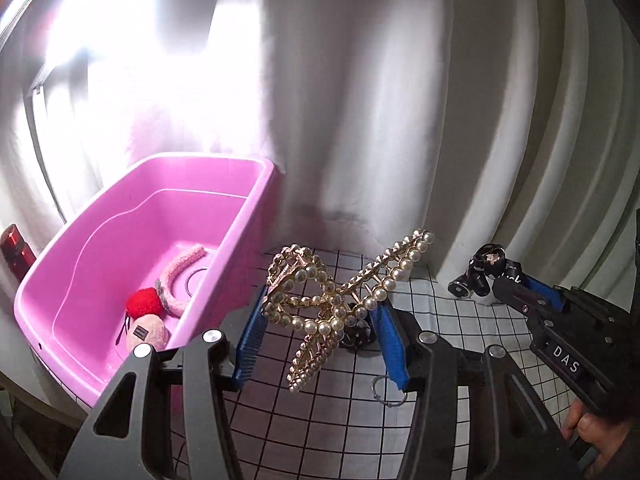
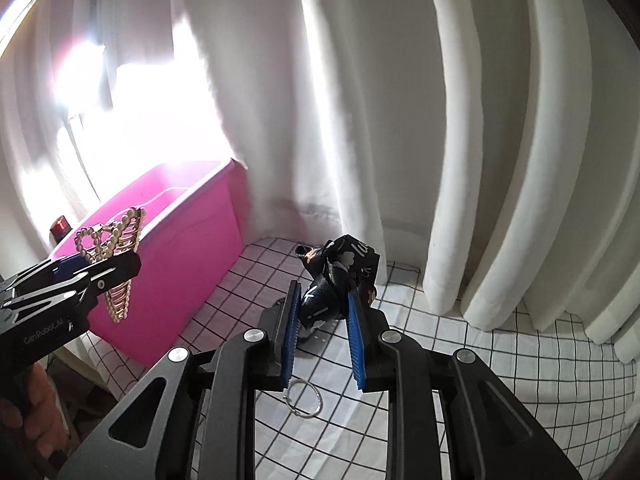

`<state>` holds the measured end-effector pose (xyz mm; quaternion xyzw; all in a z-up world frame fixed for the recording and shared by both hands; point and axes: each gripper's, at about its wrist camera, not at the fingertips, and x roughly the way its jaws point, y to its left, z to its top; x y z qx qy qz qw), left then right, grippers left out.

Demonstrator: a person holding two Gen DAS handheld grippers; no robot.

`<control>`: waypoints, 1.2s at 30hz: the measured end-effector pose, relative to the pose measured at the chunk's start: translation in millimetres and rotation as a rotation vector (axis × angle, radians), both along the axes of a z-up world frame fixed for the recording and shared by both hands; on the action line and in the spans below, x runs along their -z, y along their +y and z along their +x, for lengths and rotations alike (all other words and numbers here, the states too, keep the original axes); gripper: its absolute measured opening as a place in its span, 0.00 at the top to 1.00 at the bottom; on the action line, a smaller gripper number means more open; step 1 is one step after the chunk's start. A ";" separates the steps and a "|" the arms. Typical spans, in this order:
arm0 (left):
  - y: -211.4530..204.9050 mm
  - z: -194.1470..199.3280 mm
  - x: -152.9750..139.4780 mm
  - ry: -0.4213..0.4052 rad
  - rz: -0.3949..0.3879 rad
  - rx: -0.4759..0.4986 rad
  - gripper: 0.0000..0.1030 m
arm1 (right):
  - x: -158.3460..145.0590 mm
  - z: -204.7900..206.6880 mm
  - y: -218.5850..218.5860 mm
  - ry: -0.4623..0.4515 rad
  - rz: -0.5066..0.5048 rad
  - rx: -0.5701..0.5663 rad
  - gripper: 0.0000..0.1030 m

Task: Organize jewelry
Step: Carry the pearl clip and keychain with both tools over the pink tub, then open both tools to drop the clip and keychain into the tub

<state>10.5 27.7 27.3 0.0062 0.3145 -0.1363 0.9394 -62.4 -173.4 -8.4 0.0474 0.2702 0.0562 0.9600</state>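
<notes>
While the left gripper [image 1: 322,330] pinches a pearl hair claw [image 1: 340,304] (right gripper [image 2: 323,320] clamps a black bow [image 2: 340,276]), the pink tub [image 1: 100,364] lies left.

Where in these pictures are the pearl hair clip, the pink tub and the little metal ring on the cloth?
pearl hair clip [image 1: 320,312], left wrist view, on its pearl-lined middle.
pink tub [image 1: 256,204], left wrist view, on its right-hand rim.
metal ring [image 2: 319,400], right wrist view, on the wire's right edge.
</notes>
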 end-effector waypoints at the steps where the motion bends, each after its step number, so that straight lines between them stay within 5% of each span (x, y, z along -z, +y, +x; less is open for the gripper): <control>1: 4.0 0.8 -6.5 -0.014 -0.004 -0.005 0.52 | -6.0 0.9 4.6 -0.013 0.000 -0.011 0.79; 15: 107.2 21.0 -56.3 -0.126 0.014 -0.191 0.52 | -63.1 42.7 112.3 -0.136 -0.027 -0.261 0.79; 28: 188.4 59.9 -14.9 -0.024 0.046 -0.333 0.52 | -56.9 101.2 219.8 -0.058 -0.076 -0.443 0.79; 36: 197.4 84.6 14.2 0.086 0.050 -0.347 0.52 | -31.1 145.6 250.2 0.074 -0.094 -0.455 0.79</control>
